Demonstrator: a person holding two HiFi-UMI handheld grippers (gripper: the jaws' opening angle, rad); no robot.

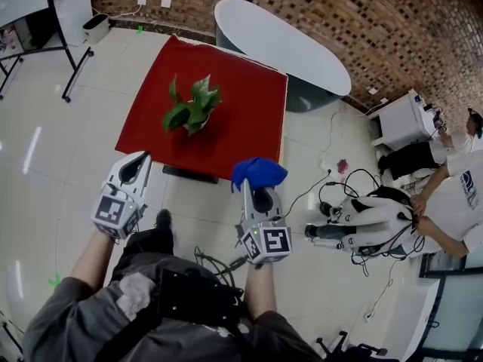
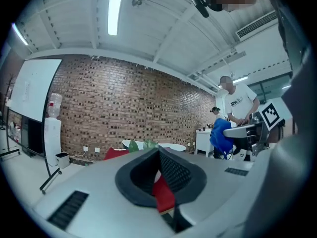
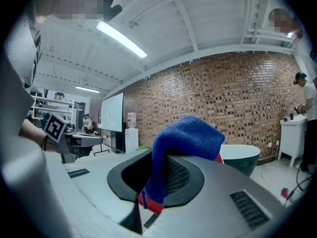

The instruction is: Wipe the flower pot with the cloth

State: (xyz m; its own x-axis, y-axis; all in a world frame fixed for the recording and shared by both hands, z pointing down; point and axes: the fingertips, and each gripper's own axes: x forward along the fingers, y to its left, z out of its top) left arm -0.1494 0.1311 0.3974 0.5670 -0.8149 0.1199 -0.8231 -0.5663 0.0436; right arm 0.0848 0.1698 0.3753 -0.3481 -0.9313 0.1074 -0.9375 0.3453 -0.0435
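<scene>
Clamps the right gripper [image 1: 256, 190] shut on a blue cloth [image 3: 187, 135], pinched low between the pads and bunched up over the tips. Shows the left gripper [image 1: 141, 159] with jaws closed together and nothing held, only a sliver of the red table [image 1: 249, 119] visible through the slot in the left gripper view. Bears one black-and-white square marker on each visible cube face, on the left cube [image 1: 113, 211] and on the right cube [image 1: 273, 241], with no letters among the squares. Shows dark print on the white shirt of a bystander [image 1: 460, 194], too small to read. Places the potted plant [image 1: 192, 105] upright near the middle of the red table, with the pot largely covered from above by its own green leaves. Stretches both forearms forward from the body, side by side, grippers roughly level and pointing toward the table. Leaves both grippers well apart from the plant, with the cloth just at the table's near corner in the head view.
</scene>
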